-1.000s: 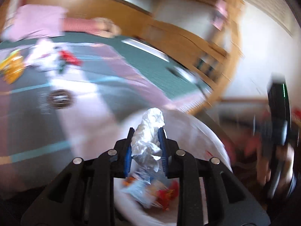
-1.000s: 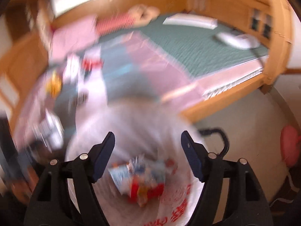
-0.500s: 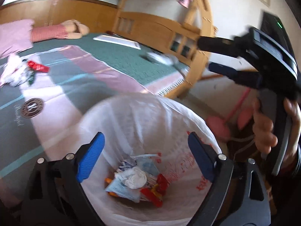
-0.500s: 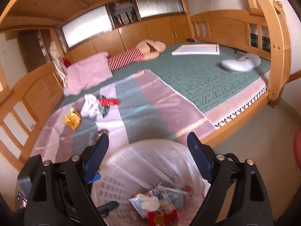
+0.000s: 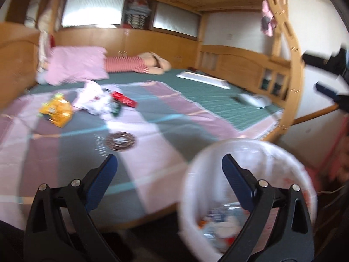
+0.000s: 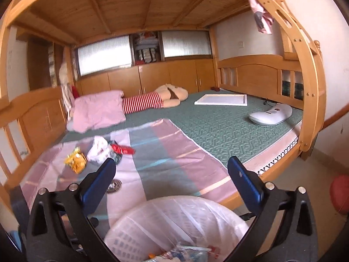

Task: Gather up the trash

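Note:
A white bin lined with a clear bag (image 5: 196,179) (image 6: 178,218) stands by the bed edge, with wrappers inside. My left gripper (image 5: 169,170) is open and empty, above the bin's left rim. My right gripper (image 6: 172,174) is open and empty, above the bin. On the striped sheet lie a yellow snack bag (image 5: 56,110) (image 6: 76,160), a white crumpled bag (image 5: 93,97) (image 6: 99,149), a red wrapper (image 5: 124,99) (image 6: 122,149) and a round dark disc (image 5: 121,140) (image 6: 113,185). The right gripper also shows at the left wrist view's right edge (image 5: 327,74).
A pink pillow (image 6: 98,110), a striped plush toy (image 6: 157,99), a white flat board (image 6: 221,99) and a white device (image 6: 270,114) lie on the green mattress (image 6: 218,126). A wooden bunk post (image 6: 309,87) stands right. A red object (image 6: 339,194) sits on the floor.
My left gripper opened and dropped the white crumpled wrapper into the bin, then swung left and up towards the bed. My right gripper has lifted and tilted up.

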The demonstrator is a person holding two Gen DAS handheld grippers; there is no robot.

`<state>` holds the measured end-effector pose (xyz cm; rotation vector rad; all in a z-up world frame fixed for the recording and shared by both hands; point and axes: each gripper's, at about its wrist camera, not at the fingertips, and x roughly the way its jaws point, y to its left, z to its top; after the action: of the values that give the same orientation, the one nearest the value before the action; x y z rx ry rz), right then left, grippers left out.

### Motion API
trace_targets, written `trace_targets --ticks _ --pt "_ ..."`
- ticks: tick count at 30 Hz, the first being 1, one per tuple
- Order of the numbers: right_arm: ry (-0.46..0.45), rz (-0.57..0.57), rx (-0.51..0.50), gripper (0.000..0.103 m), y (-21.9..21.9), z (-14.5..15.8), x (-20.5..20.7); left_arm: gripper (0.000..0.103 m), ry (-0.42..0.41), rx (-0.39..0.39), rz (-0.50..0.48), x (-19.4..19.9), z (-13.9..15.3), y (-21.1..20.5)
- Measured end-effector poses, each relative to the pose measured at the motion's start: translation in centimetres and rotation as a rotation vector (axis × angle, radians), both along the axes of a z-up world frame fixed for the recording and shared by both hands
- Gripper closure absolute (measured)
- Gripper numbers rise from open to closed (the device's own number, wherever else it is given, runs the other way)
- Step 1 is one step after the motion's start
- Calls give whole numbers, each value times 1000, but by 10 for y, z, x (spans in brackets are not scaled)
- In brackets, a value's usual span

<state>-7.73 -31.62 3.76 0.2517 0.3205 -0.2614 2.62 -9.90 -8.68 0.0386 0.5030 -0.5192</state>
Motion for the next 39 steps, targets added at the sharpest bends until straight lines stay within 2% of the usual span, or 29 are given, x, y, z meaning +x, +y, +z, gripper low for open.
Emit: trace_targets --ticks 2,7,12,16,23,28,39 --pt "5 21 44 3 -3 1 2 6 -15 32 28 1 -1 4" --pt "38 56 76 3 -1 1 6 6 -21 39 38 0 0 7" --pt "61 80 4 3 13 1 5 5 16 -9 57 6 -1 6" --pt "80 91 -56 3 19 0 6 5 26 7 73 9 -5 5" --pt "108 142 0 3 24 -7 13 5 58 -8 134 15 -9 22" --pt "113 155 -45 3 33 -5 13 5 101 -40 170 22 -12 31" --pt "132 165 -87 3 43 -5 17 4 109 -32 185 22 -12 33"
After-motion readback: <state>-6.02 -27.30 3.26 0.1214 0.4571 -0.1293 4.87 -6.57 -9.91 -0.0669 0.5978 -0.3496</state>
